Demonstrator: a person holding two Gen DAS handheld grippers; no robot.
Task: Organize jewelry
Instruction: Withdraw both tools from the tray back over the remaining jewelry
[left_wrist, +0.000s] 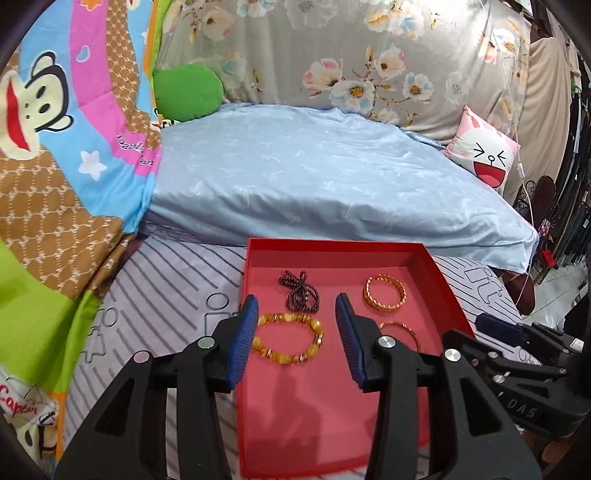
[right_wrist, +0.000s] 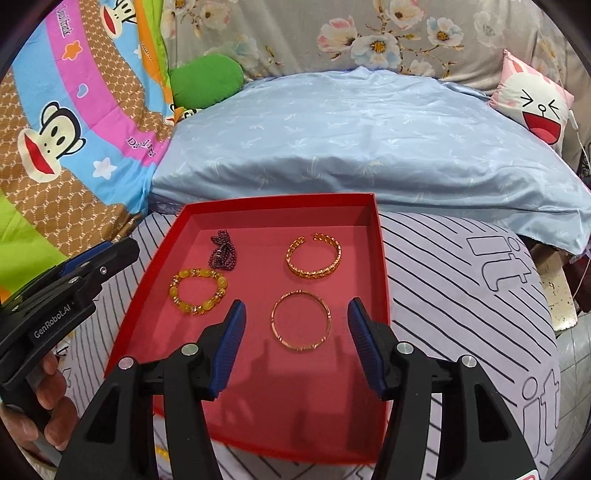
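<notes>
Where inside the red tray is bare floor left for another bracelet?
The near half of the red tray, between the thin bangle and the near wall, is bare. The far half is crowded: yellow bead bracelet, dark bead strand, gold cuff.

tray (right_wrist: 376, 236) on bed | in tray: beads (right_wrist: 221, 251) behind bracelet (right_wrist: 198, 291) | cuff (right_wrist: 314, 254) behind bangle (right_wrist: 301, 321)

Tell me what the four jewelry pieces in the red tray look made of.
Yellow beaded bracelet: glossy translucent beads, likely resin, glass or amber, with gold spacers.
Dark purple bead strand: small shiny beads, maybe garnet or glass.
Open gold chain-pattern cuff: polished gold-toned metal.
Thin plain gold bangle: smooth metal, rosier tint.
</notes>
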